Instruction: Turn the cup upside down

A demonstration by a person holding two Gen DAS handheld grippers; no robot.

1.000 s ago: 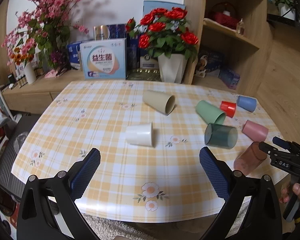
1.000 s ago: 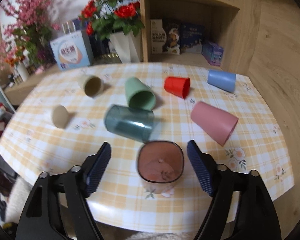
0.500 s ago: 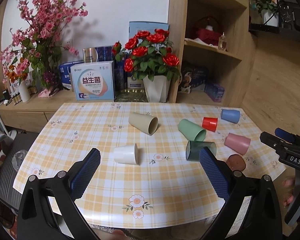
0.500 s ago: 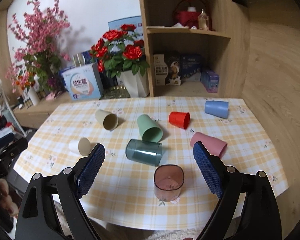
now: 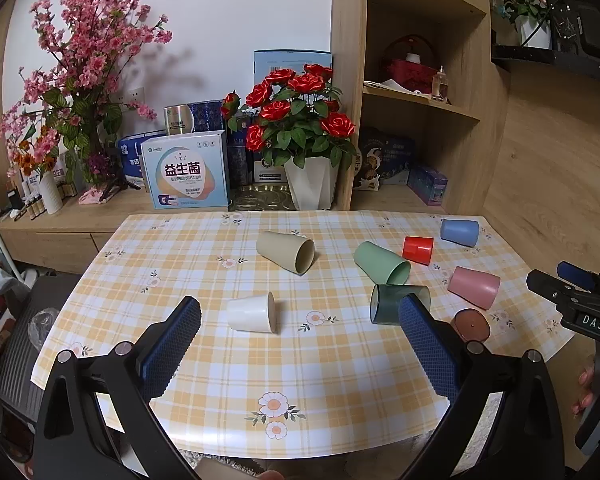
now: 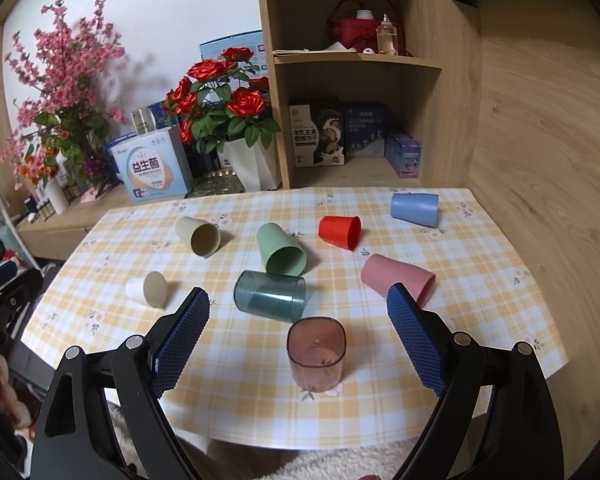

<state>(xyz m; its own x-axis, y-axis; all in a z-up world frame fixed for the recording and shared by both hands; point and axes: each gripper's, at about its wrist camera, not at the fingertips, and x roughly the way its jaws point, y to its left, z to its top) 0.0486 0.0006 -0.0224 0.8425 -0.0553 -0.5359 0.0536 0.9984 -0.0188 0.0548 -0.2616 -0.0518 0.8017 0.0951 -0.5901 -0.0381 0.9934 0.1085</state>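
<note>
A table (image 5: 204,384) covered with a yellow checked cloth printed with small flowers stands before a low wooden sideboard and a tall wooden shelf unit (image 6: 360,64). On the sideboard behind the table are a white pot of red roses (image 5: 300,128), a pale blue box (image 5: 188,172) and a spray of pink blossom (image 5: 80,64).

Eight cups sit on the cloth. Taking the dark teal cup (image 6: 270,296) as the landmark: it lies on its side near the middle. A green cup (image 6: 280,250) lies just behind it, a red cup (image 6: 340,232) and a blue cup (image 6: 415,209) farther behind to the right, a pink cup (image 6: 398,278) to its right, a beige cup (image 6: 198,236) behind to its left and a white cup (image 5: 252,314) to its left, all on their sides.

The brownish clear cup (image 6: 317,354) stands upright, mouth up, just in front of the teal cup near the table's front edge.

The right gripper (image 6: 298,306) is spread wide and holds nothing; the clear cup stands between its fingers in the wrist view, apart from both. The left gripper (image 5: 298,312) is also spread wide and empty, above the front edge, with the white cup just ahead of it.
</note>
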